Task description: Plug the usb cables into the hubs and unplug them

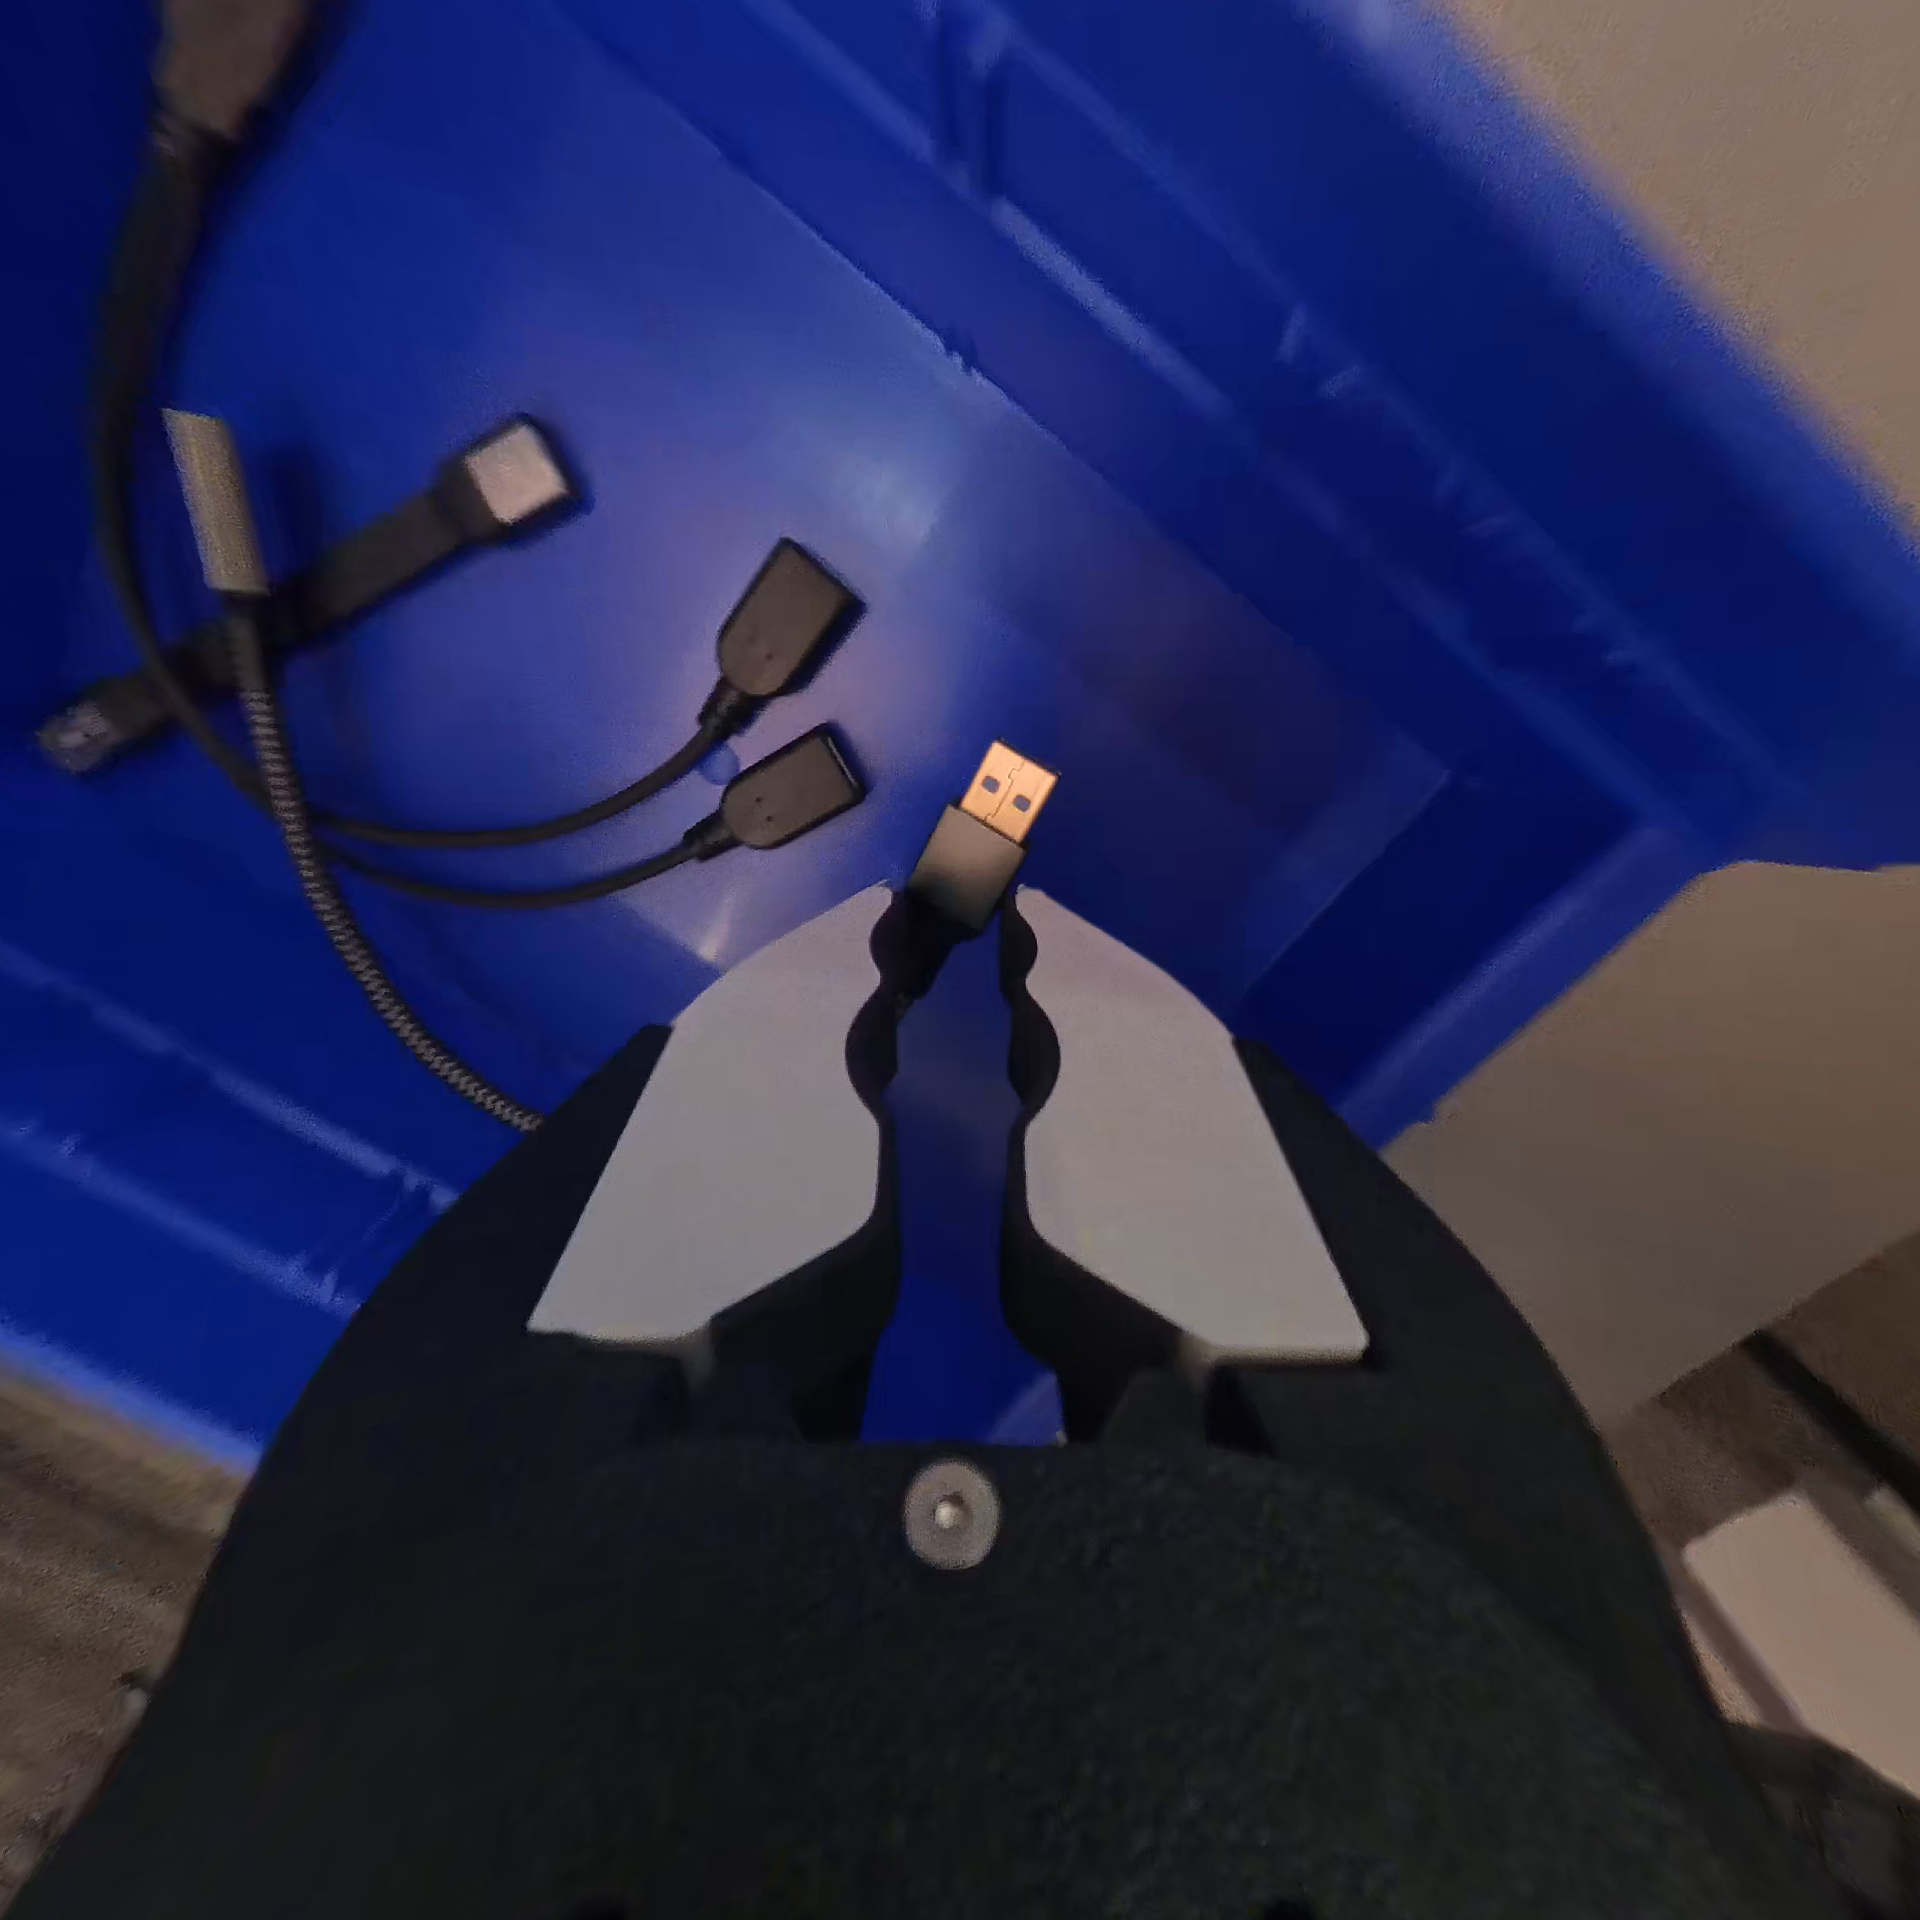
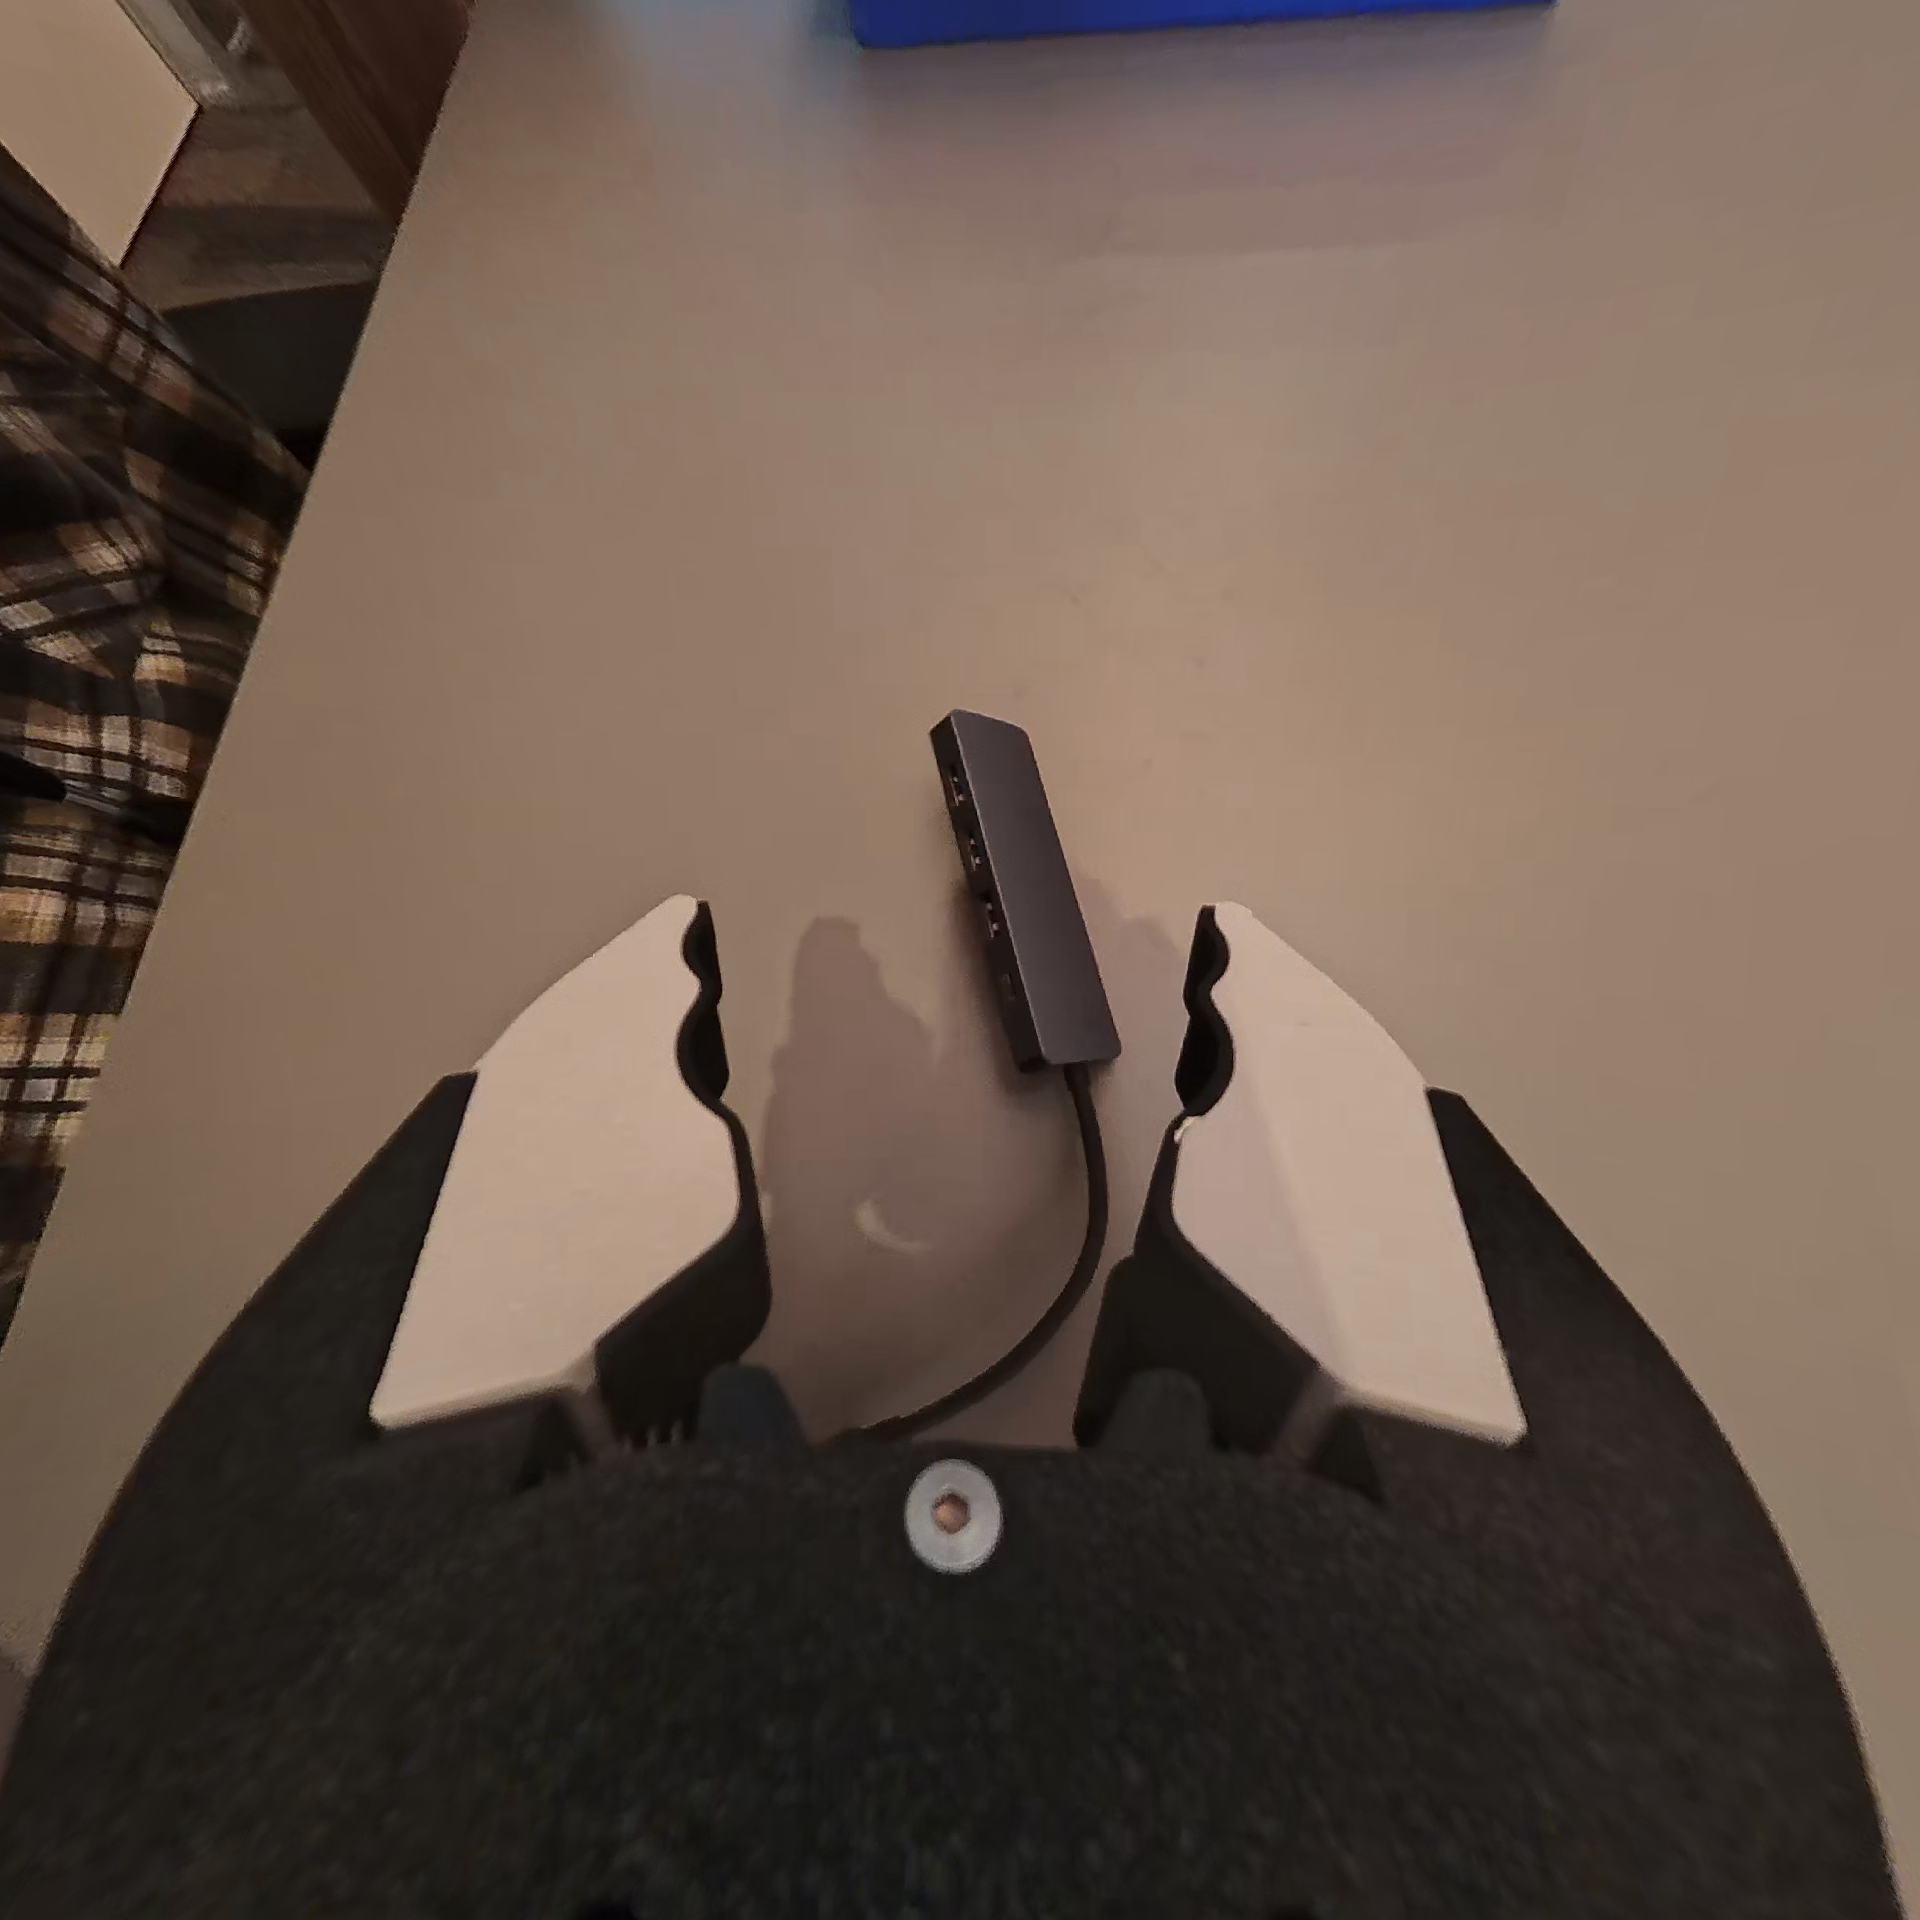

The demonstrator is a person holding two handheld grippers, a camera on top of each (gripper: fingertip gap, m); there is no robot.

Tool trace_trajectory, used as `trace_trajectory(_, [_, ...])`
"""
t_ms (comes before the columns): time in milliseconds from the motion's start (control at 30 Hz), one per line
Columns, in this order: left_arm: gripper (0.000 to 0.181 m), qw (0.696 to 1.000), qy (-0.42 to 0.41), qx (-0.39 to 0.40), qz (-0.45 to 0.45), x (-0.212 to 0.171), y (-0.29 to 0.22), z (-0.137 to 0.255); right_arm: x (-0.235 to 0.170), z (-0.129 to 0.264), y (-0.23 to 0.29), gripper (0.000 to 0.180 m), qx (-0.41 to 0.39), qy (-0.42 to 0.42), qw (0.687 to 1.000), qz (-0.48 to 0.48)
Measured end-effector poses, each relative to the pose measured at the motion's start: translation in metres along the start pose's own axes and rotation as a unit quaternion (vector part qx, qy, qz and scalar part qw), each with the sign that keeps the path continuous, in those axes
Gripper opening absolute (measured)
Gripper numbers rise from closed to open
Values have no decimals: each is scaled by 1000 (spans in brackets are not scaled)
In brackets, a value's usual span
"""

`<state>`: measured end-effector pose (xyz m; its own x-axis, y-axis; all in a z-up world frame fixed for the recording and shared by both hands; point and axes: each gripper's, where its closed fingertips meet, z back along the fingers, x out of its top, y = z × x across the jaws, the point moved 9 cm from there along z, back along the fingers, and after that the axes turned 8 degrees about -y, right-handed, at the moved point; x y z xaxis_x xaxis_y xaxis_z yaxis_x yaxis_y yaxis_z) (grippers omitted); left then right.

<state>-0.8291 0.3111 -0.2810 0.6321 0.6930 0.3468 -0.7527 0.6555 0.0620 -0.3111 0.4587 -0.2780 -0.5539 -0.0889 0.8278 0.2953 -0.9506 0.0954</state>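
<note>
In the left wrist view my left gripper [image 1: 954,896] is shut on a black USB-A plug [image 1: 987,831], its metal tip pointing forward over the floor of a blue bin [image 1: 1195,540]. Its cable runs back between the fingers. In the bin lie two black USB sockets [image 1: 784,634] [image 1: 792,790] on thin cables, a grey connector [image 1: 514,483] and a braided cable [image 1: 312,883]. In the right wrist view my right gripper [image 2: 954,914] is open, low over the table. A slim dark USB hub [image 2: 1023,894] lies flat between the fingertips, its cable [image 2: 1081,1226] running back under the gripper.
The grey-beige table [image 2: 1143,416] stretches ahead of the hub. A blue bin edge [image 2: 1195,21] shows at the far top. The table's left edge [image 2: 343,436] drops to a plaid cloth [image 2: 104,623]. Beside the bin, the table [image 1: 1714,208] shows in the left wrist view. My right fingertips sit around 45 cm from my left ones.
</note>
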Motion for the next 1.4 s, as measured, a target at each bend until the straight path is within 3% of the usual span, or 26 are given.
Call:
trace_trajectory(367, [15,975,-147,162,35,43,-34,146,-23,48,38,84,-32,-48,998,15])
trace_trajectory(600, [15,959,-186,206,-63,104,-119,175,-33,68,57,84,-51,-69,996,20])
trace_trajectory(767, [15,955,-187,195,-123,143,-189,138,-37,75,68,84,-58,-77,995,22])
trace_trajectory(967, [15,972,-143,150,-109,162,-239,48,-40,74,79,84,-60,-66,996,26])
trace_trajectory(1133, [15,987,-129,72,-62,175,-251,-20,-42,64,80,85,-54,-40,997,27])
trace_trajectory(1233, [15,991,-100,68,-47,179,-246,-53,-41,56,77,85,-50,-29,998,28])
trace_trajectory(1400, [15,995,-92,21,-30,179,-245,-89,-43,43,63,89,-22,-8,1000,17])
